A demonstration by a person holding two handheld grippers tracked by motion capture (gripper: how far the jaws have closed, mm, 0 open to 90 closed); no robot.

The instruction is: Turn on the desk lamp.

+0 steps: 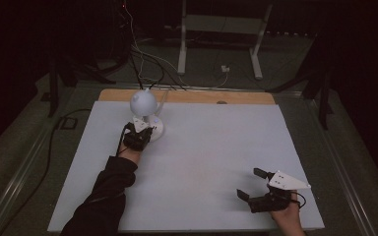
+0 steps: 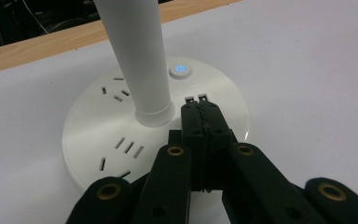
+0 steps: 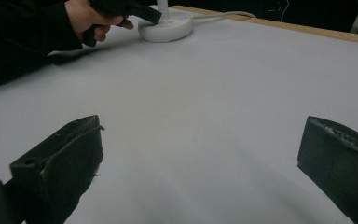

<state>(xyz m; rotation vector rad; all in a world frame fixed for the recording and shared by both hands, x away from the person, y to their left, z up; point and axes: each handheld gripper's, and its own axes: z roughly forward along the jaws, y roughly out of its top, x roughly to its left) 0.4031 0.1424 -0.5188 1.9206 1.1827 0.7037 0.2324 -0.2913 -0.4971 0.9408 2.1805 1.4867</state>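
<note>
Here, left tongs (image 2: 199, 100), pressed together w/ nothing between them, rest their tips on the round base (image 2: 93, 140) of a white desk lamp (image 1: 143, 102) at the far-left of the white tabletop (image 1: 202, 147), just short of the lit blue power button (image 2: 180, 70). Right tongs (image 1: 252, 183), spread wide & empty, sit near the tabletop's near-right corner, well apart from the lamp.

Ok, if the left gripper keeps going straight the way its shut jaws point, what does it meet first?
The left gripper sits just over the round white lamp base, jaws shut. Straight ahead lies the base's top surface, then probably the glowing blue power button, slightly left of the line. The white lamp stem stands further left.
</note>
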